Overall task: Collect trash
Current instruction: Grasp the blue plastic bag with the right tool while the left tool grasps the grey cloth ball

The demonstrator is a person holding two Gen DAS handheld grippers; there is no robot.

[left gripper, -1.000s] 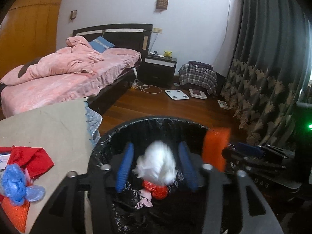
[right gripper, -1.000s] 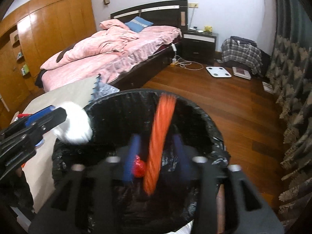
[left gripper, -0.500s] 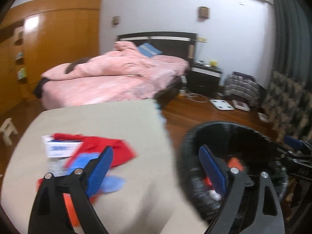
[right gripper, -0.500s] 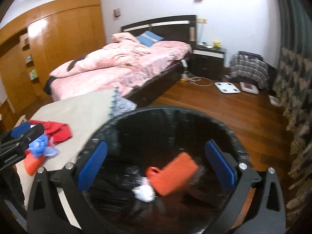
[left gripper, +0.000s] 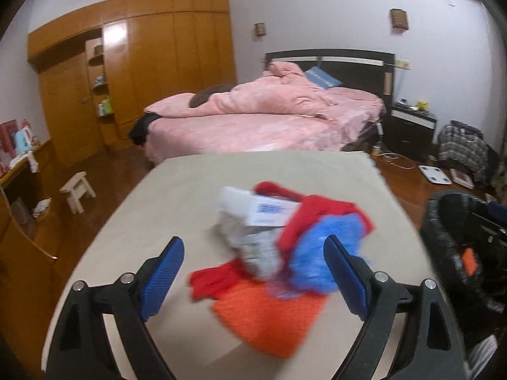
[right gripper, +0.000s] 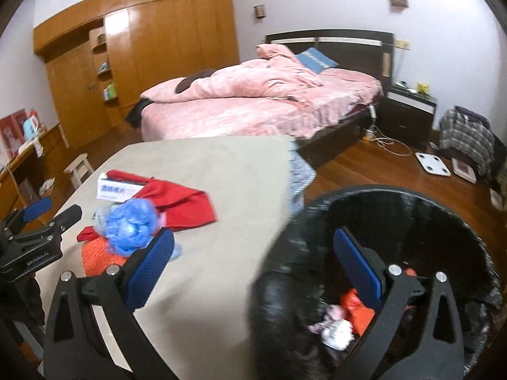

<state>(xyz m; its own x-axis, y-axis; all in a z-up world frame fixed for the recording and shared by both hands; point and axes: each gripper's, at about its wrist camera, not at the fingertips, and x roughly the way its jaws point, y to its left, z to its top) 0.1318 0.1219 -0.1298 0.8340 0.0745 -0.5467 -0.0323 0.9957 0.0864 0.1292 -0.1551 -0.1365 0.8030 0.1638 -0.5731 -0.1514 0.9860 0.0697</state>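
A pile of trash lies on the beige table [left gripper: 177, 196]: a white box [left gripper: 253, 207], red cloth [left gripper: 320, 212], a blue plastic wad [left gripper: 317, 253], a grey crumpled piece [left gripper: 253, 247] and an orange net bag [left gripper: 269, 319]. My left gripper [left gripper: 253, 272] hovers open above the pile, nothing between its blue pads. The same blue plastic wad [right gripper: 131, 224] and red cloth [right gripper: 180, 201] show in the right wrist view. My right gripper [right gripper: 253, 266] stands open over the near rim of the black-lined bin [right gripper: 443, 215], which holds orange, white and pink scraps [right gripper: 351, 310].
The bin [left gripper: 443, 221] stands at the table's right side. A pink bed [left gripper: 269, 120] lies beyond the table, a wooden wardrobe [left gripper: 142, 63] to the left. A small white stool [left gripper: 77, 190] and a scale [left gripper: 434, 174] sit on the wood floor.
Both grippers opened over the bin and dropped a white wad and an orange bag into it. The left swung left over the table's pile; the right shifted left to the bin's edge.
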